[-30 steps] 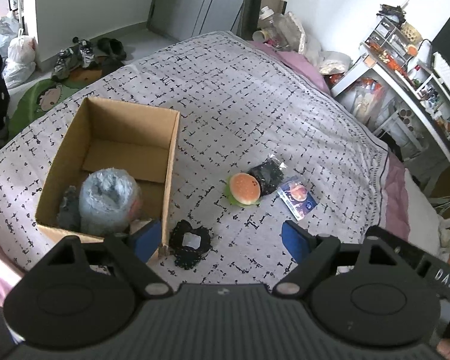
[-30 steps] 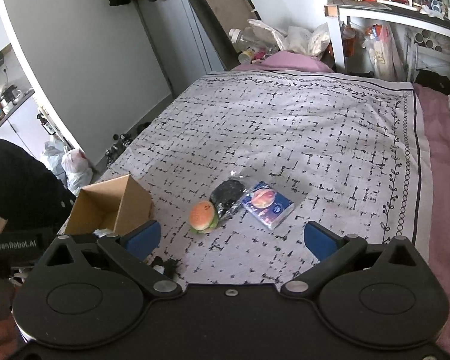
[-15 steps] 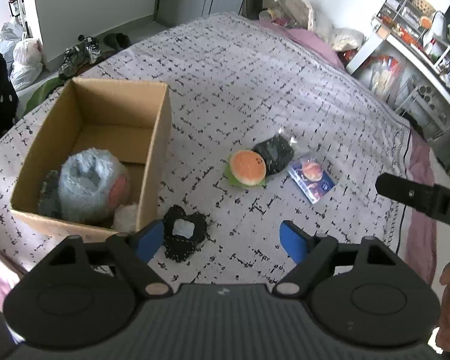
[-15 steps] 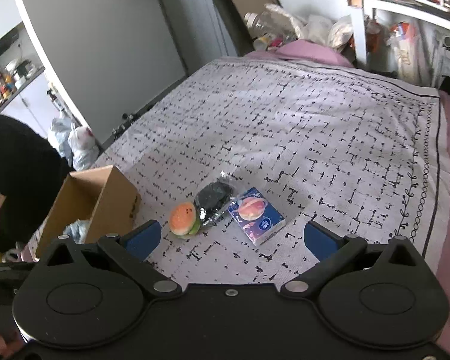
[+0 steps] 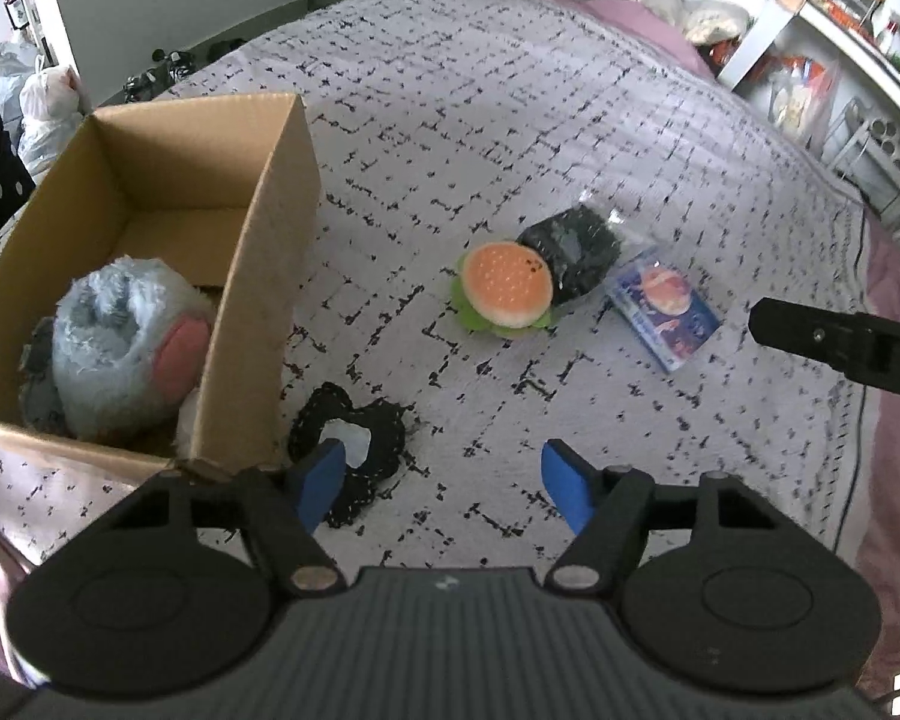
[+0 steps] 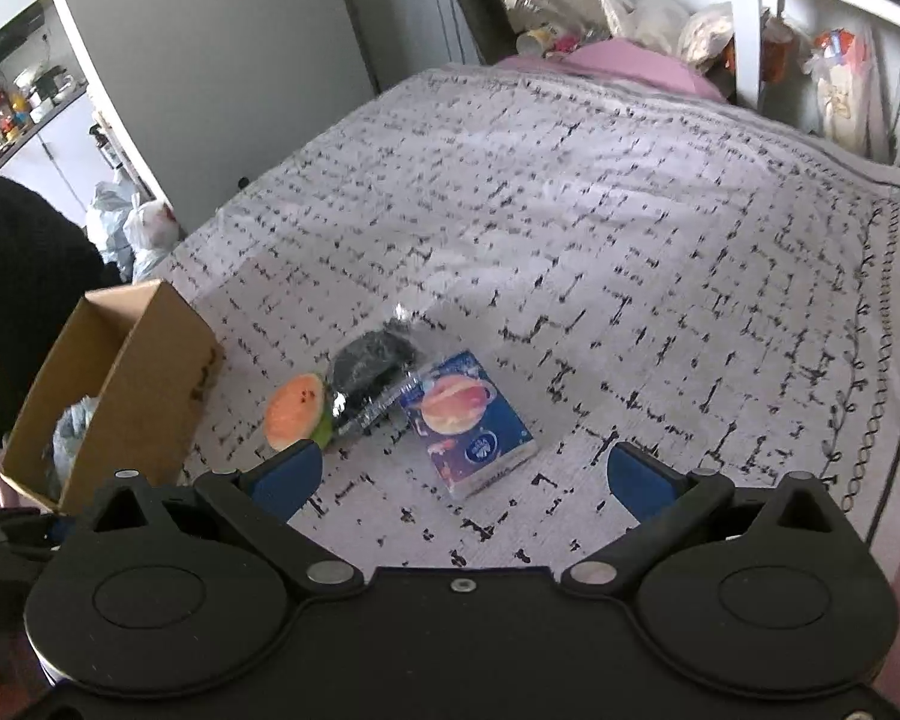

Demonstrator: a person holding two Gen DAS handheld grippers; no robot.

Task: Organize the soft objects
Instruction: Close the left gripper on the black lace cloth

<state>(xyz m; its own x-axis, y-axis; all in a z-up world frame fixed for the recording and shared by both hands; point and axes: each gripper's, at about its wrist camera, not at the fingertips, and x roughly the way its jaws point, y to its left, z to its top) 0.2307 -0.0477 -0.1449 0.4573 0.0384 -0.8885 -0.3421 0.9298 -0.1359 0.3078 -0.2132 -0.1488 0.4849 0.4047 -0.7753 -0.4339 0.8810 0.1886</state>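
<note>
Left gripper (image 5: 441, 483), seen from its own wrist camera, above the patterned bedspread (image 5: 510, 138): its blue fingers (image 5: 561, 483) are spread with only bedspread between them, and its jaws have just been closing. A black scrunchie (image 5: 354, 450) lies at the left finger, partly hidden behind its tip; whether the two touch cannot be told. Left of that finger stands an open cardboard box (image 5: 270, 228), holding a fluffy blue plush toy (image 5: 120, 348). Ahead of the fingers lie a burger-shaped toy (image 5: 506, 291), a black item in clear wrap (image 5: 573, 252) touching it, and a tissue pack (image 5: 663, 312) to the right.

Right gripper (image 6: 465, 474), seen from its own wrist camera: fingers (image 6: 639, 477) spread wide, nothing held. The tissue pack (image 6: 471, 420) lies between and just ahead of the fingertips. The burger-shaped toy (image 6: 294, 411) sits just beyond the left finger, the wrapped black item (image 6: 369, 369) past it, and the cardboard box (image 6: 144, 384) farther left.
</note>
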